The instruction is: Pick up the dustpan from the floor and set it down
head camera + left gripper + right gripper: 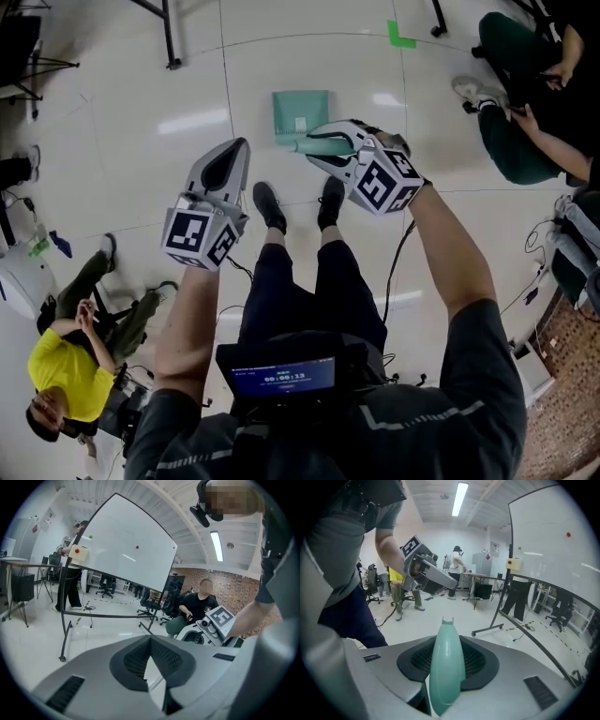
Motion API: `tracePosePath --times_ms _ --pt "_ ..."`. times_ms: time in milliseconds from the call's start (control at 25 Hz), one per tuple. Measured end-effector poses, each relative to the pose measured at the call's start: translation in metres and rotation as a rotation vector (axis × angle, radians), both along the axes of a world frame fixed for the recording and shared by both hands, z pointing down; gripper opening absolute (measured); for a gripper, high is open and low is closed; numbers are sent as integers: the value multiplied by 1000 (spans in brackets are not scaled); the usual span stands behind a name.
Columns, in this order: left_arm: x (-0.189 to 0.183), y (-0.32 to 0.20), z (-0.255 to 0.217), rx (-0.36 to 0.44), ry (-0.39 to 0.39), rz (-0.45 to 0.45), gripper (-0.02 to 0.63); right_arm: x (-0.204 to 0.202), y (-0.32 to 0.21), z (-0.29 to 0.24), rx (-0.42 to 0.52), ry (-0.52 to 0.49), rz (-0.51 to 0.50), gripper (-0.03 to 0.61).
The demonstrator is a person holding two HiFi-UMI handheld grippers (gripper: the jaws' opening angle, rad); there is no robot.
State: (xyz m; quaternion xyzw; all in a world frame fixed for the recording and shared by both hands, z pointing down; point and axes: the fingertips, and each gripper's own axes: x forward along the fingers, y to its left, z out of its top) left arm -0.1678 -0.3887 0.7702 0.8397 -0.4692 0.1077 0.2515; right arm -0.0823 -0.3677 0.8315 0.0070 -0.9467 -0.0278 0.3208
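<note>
Right tongs are pinching the dustpan by its handle, probably for set-down, pan facing the floor ahead of the shoes, contact unclear, while left tongs are idling pressed together, empty.

Mint-green dustpan; pale grey left tool and right tool, each with black-and-white square markers; white tiled floor; green tape mark.

- A small blue screen on the person's chest rig shows white timer digits, seemingly 00:00:13.
- Black-and-white square code markers stand on the left tool's cube and the right tool's cube.
</note>
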Motion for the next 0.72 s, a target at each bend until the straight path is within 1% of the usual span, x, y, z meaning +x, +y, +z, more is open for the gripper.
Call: tracePosePath --times_ms 120,200,320,400,480,600,720 --pt "1 0 19 -32 -6 -9 29 2 0 20 -6 24 0 141" --pt "3 -1 25 -40 -2 -6 29 4 -1 31 -9 38 -6 142" --pt "2 0 31 -46 2 -1 29 6 5 42 -33 18 -13 143" --pt "3 -4 32 -52 0 -9 29 10 8 44 -45 16 -24 143" --pt "6 -8 29 -53 5 -9 29 13 11 44 -46 38 -37 141" --pt "7 -8 21 -48 7 1 29 12 15 42 -38 67 -29 142" --pt "5 -7 16 -48 7 -7 29 9 23 41 -56 81 -20 154"
